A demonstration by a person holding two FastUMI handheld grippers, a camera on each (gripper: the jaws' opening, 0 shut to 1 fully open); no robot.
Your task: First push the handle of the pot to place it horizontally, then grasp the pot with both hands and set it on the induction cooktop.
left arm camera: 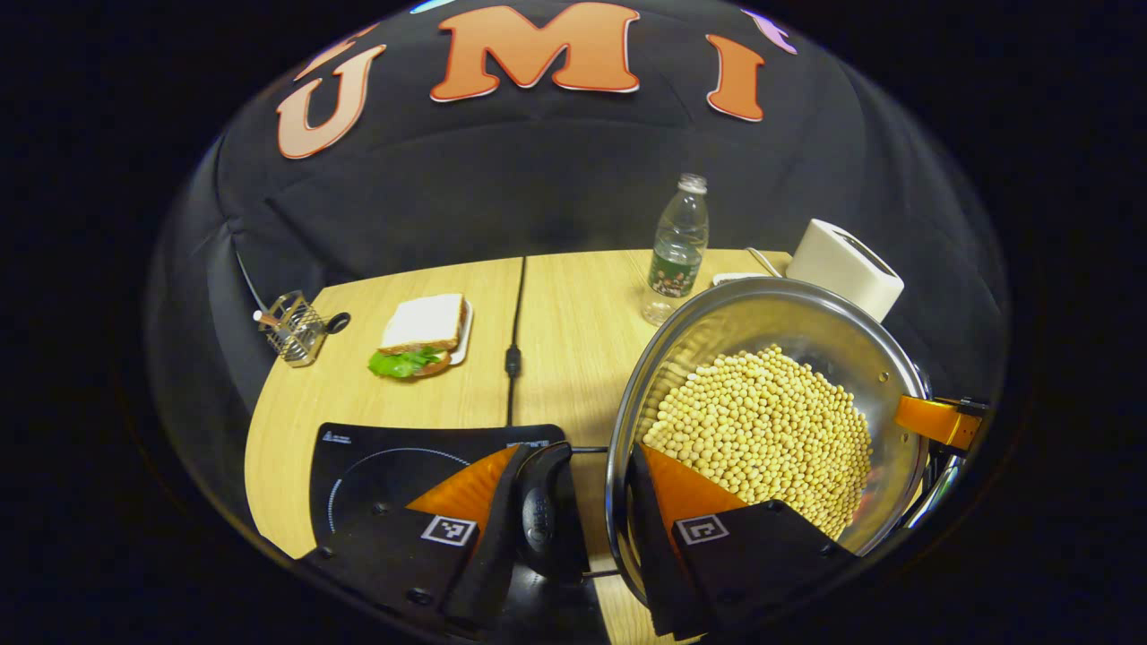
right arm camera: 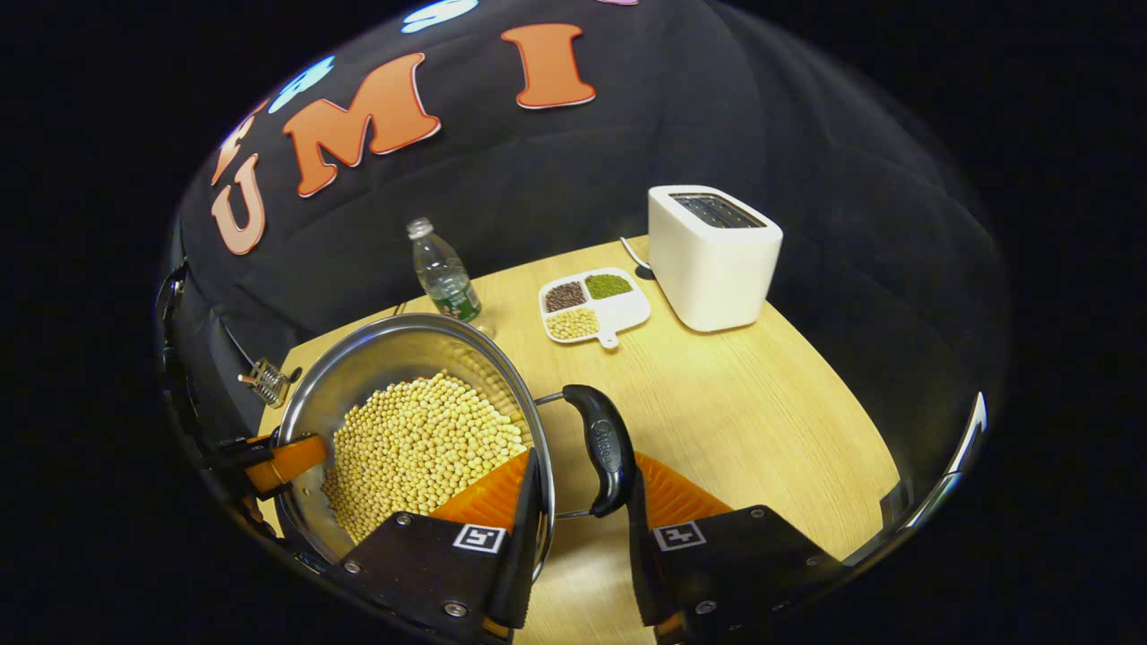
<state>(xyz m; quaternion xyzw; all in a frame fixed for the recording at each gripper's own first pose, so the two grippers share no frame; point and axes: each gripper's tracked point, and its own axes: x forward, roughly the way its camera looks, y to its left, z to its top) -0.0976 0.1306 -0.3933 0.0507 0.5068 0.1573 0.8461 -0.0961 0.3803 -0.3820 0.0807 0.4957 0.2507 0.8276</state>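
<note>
Because the bean-filled pot (left arm camera: 771, 412) needs level support, you are clamping each gripper, left (left arm camera: 587, 528) and right (right arm camera: 582, 528), over its opposite handles, carrying it toward the cooktop (left arm camera: 394, 475).

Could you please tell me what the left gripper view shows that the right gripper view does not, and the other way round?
The left gripper view brings in the induction cooktop at the near edge of the table, a sandwich on a small plate, and a black cable running across the wood. The right gripper view brings in a divided dish with three fillings, next to the toaster. Both share the pot full of soybeans, the water bottle, the toaster and the wire basket.
</note>
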